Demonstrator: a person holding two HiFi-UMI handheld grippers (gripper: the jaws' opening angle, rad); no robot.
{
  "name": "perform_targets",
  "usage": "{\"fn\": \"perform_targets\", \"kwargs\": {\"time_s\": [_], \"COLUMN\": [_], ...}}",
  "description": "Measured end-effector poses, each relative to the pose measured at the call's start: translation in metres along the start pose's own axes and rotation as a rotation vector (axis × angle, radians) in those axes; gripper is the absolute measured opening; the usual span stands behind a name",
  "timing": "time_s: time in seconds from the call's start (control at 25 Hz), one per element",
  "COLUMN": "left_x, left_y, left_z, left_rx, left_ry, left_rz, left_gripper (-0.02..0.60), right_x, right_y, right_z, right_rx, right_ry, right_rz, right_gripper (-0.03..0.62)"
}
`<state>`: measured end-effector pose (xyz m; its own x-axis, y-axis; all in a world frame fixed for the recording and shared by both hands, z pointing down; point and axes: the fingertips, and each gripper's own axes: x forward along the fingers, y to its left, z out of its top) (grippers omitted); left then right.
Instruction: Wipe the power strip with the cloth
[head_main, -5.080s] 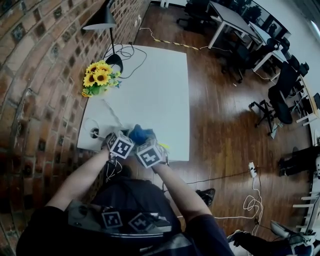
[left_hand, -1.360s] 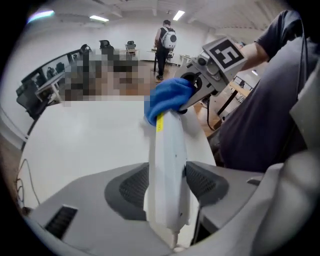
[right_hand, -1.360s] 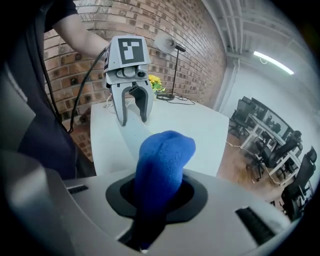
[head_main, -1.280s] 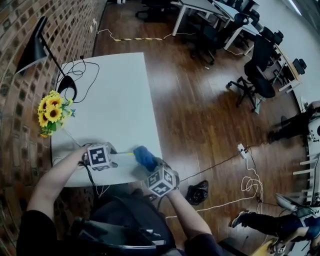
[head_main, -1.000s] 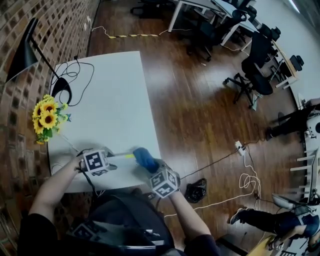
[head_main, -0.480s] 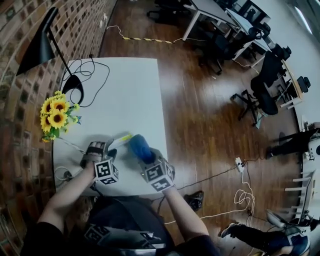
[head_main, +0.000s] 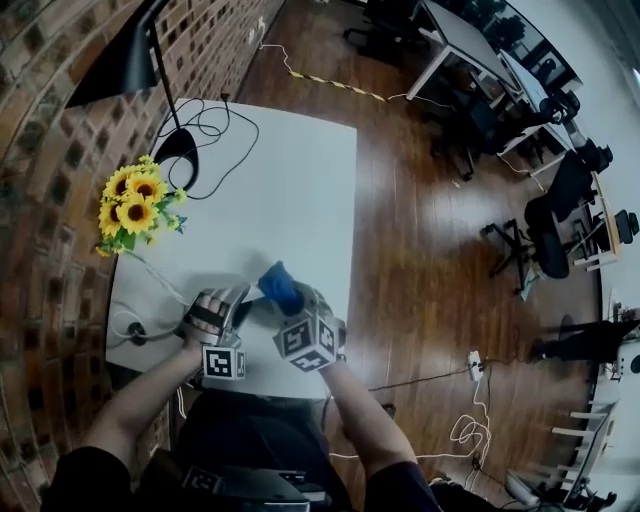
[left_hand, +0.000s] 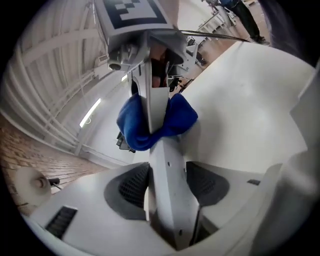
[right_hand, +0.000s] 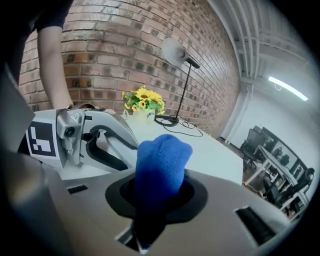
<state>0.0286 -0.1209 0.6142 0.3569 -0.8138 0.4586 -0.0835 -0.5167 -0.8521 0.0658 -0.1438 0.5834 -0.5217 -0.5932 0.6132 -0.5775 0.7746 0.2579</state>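
Looks like mid-wipe: one gripper braces, the other rubs. The strip (left_hand: 167, 165) is in the left gripper (head_main: 226, 304), off the near edge of the table (head_main: 300, 180), seen edge-on and running straight out from the jaws. Its far end goes into the fold of the cloth (right_hand: 162, 160), which hangs down on both sides of it. Left jaws have just been opening and stand wide, but the strip is between them and both pads look seated against its sides, so I read that as a loosened grip or a regrip, not a drop. Can't tell how firm it is. The right gripper (head_main: 293, 306) is clamped tight on the bunched cloth, with a blue wad sticking out past the jaws and nothing else in them. My take on the next move: firm up the left hold so the strip can't pivot, then drag the cloth along the length toward the left pads with steady pressure. After that, roll the strip to reach the unwiped faces. Risk: with the left jaws this wide, a hard rub could twist the strip out.
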Motion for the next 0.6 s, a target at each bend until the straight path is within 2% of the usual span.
{"fn": "perform_targets", "kwargs": {"time_s": [0.16,0.24,0.32,0.4,0.44,0.6], "left_x": [-0.007,-0.011,-0.019,-0.027,-0.029,-0.028], "left_y": [-0.001,-0.003,-0.005,-0.004,-0.004,-0.002], "left_z": [0.004,0.009,0.013,0.012,0.012,0.013], "left_rx": [0.021,-0.009,-0.128,-0.295,-0.354,-0.472], "left_ry": [0.061,0.09,0.123,0.161,0.183,0.274], "left_rz": [0.086,0.102,0.09,0.073,0.065,0.024], "left_gripper": [0.25,0.25,0.25,0.253,0.253,0.253], "right_x": [-0.01,-0.016,-0.019,-0.02,-0.021,-0.024], "right_y": [0.007,0.015,0.028,0.036,0.036,0.038], "right_z": [-0.007,-0.018,-0.039,-0.061,-0.066,-0.07], "right_rx": [-0.02,-0.08,-0.135,-0.129,-0.119,-0.109], "right_ry": [-0.039,-0.047,-0.025,0.001,-0.004,0.005], "right_rz": [0.04,0.058,0.103,0.159,0.176,0.251], "right_gripper": [0.084,0.084,0.083,0.083,0.083,0.083]}}
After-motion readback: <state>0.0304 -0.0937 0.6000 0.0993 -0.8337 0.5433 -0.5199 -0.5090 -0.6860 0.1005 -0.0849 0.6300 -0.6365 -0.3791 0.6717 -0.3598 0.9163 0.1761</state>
